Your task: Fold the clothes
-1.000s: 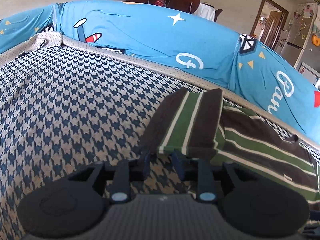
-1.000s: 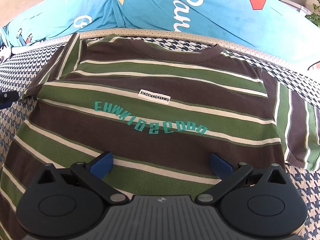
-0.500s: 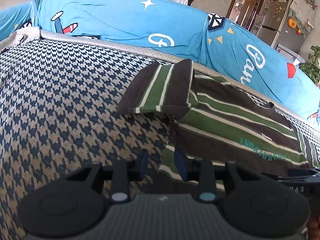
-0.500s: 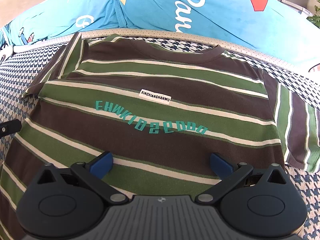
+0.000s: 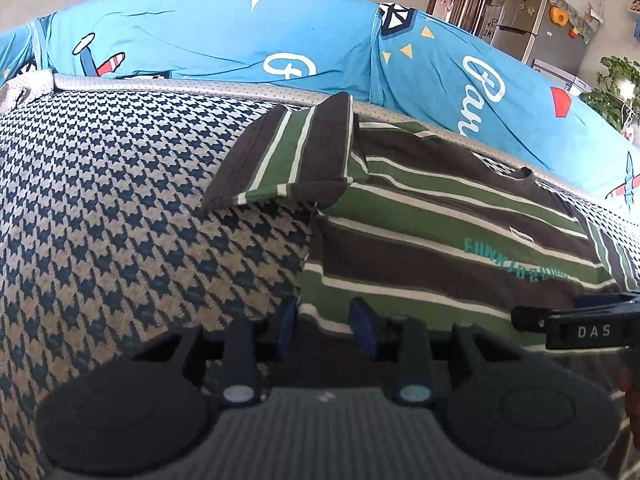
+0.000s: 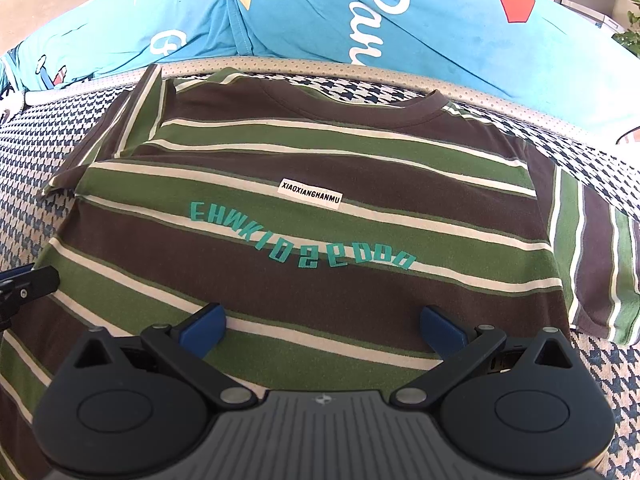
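While the brown, green and cream striped cotton T-shirt [image 6: 312, 216] lies flat, front up, on the navy-and-beige houndstooth fabric cover [image 5: 120, 216], both claws sit low near its hem. On the left wrist view, the left claw [image 5: 323, 326] is narrowed to a small gap, its blue pads either side of the shirt's lower side edge; whether they pinch the cloth I cannot tell. One short sleeve [image 5: 292, 156] lies spread out on the cover. On the right wrist view, the right claw [image 6: 322, 328] is spread wide above the lower front, holding nothing. Teal lettering [image 6: 300, 236] and a white label [image 6: 311, 194] face up. Bright blue printed cushions [image 6: 320, 12] run along behind the collar.
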`<state>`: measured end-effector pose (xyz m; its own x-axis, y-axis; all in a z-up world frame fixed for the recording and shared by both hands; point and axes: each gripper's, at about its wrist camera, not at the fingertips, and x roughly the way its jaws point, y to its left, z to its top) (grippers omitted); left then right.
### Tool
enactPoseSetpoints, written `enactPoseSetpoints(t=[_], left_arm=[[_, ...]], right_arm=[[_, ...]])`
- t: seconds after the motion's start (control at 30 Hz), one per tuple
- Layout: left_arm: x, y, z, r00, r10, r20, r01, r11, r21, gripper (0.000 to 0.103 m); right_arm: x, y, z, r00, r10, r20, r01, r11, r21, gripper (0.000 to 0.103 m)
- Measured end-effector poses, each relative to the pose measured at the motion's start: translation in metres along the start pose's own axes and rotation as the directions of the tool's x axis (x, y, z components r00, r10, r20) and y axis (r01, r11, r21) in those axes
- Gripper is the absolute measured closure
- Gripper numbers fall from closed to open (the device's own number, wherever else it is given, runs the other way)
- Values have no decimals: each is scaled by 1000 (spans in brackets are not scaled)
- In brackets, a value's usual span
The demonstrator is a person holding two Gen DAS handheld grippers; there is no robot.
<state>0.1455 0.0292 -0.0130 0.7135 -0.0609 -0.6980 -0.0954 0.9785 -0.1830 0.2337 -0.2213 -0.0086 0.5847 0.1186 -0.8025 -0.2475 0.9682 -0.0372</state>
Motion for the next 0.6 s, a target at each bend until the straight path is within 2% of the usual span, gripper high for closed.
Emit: enactPoseSetpoints(t=[0.37,0.6], left_arm=[[-11,7,-6,993,118,5,-118,993,-31,78],[-15,11,-8,991,137,3,-136,989,-48,77]], right_arm=[[0,1,0,1000,-2,-2,2,1000,-1,0],[0,0,0,1000,1,-1,-1,1000,-1,0]])
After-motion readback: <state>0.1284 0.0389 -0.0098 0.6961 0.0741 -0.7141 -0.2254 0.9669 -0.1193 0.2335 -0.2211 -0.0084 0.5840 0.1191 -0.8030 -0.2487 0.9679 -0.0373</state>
